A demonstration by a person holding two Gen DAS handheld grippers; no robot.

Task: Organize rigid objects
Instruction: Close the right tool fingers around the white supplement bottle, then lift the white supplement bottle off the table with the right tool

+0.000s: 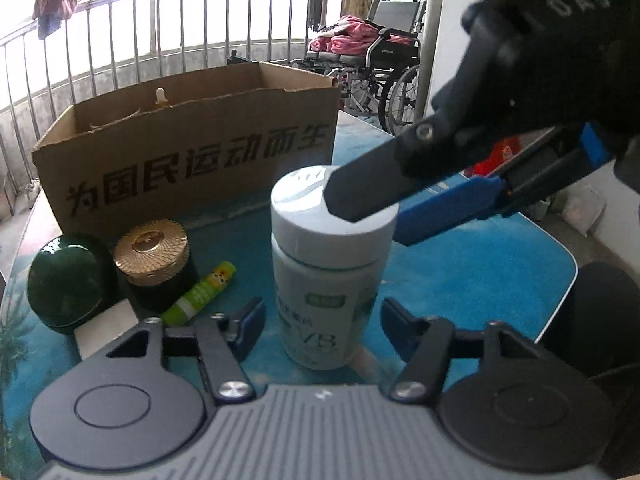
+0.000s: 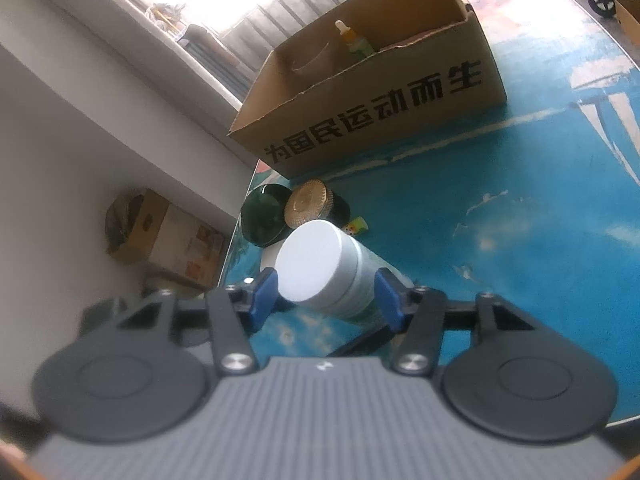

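Note:
A white vitamin bottle with a white cap stands on the blue table, between the spread fingers of my open left gripper. My right gripper reaches in from the upper right and its blue pads sit on either side of the bottle's cap, jaws open around it. It also shows in the left wrist view. A dark green round jar, a gold-lidded dark jar and a yellow-green tube lie to the left. A cardboard box stands behind.
The box holds a small dropper bottle. The table edge runs close on the right. A wheelchair and a railing stand beyond the table. Another cardboard box sits on the floor.

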